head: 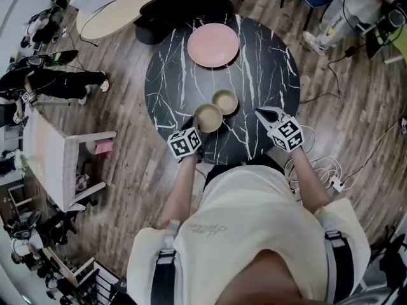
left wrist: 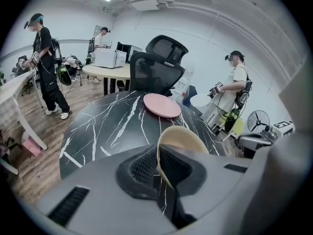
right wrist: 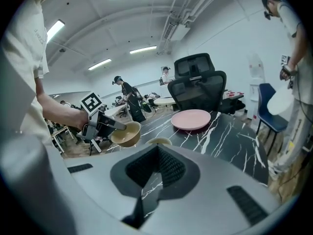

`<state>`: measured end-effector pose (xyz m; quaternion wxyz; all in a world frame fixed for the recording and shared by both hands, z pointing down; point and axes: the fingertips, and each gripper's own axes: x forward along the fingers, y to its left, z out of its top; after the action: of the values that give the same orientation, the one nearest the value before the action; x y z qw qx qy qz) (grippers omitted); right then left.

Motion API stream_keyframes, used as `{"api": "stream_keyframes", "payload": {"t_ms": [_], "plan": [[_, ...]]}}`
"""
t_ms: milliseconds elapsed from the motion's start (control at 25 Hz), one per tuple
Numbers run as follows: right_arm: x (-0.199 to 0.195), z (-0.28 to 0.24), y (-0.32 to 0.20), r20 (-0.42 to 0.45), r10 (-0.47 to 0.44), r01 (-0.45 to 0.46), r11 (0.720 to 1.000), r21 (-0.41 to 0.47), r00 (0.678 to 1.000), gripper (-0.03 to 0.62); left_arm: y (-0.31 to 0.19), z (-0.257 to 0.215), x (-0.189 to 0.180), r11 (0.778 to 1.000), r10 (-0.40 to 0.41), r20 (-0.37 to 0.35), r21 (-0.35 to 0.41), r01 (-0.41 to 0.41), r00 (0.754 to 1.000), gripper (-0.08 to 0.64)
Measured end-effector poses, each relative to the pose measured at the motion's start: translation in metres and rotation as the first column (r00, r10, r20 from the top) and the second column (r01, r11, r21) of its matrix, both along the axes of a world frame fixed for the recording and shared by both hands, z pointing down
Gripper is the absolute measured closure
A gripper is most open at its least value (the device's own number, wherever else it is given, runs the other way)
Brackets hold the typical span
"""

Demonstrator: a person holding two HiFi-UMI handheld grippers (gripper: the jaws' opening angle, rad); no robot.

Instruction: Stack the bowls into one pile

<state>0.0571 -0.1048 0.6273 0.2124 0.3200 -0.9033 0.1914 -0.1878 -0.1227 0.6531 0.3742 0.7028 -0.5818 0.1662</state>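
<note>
- Bowls: one tan bowl [head: 208, 117] is pinched by its rim in the left gripper [head: 195, 128] and appears clear of the table [head: 267, 68]. The second bowl [head: 224, 101] sits on the table just beside it.
- Right gripper [head: 262, 114]: jaws together, empty, near the second bowl.
- Step in hand, likely nesting: centre over the second bowl, level the rim, lower until seated, then release.
- Pink plate [head: 213, 45] is well apart.

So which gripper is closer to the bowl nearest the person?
Left. The left gripper holds that bowl by its rim in its jaws; the right gripper is apart, off to its right.
</note>
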Motion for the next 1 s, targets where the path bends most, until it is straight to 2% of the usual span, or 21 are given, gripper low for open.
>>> {"api": "stream_keyframes", "payload": {"t_ms": [320,1000], "plan": [[0.013,0.006,-0.003,0.021,0.011,-0.010,1.000,-0.009,1.000,0.586,-0.015,0.004,0.026,0.999,0.045,0.015,-0.014,-0.045,0.999,0.529],[0.036,0.031,-0.004,-0.006,-0.006,0.005,0.998,-0.061,1.000,0.586,-0.047,0.028,0.062,0.991,0.114,0.051,-0.075,-0.110,0.992,0.529]]}}
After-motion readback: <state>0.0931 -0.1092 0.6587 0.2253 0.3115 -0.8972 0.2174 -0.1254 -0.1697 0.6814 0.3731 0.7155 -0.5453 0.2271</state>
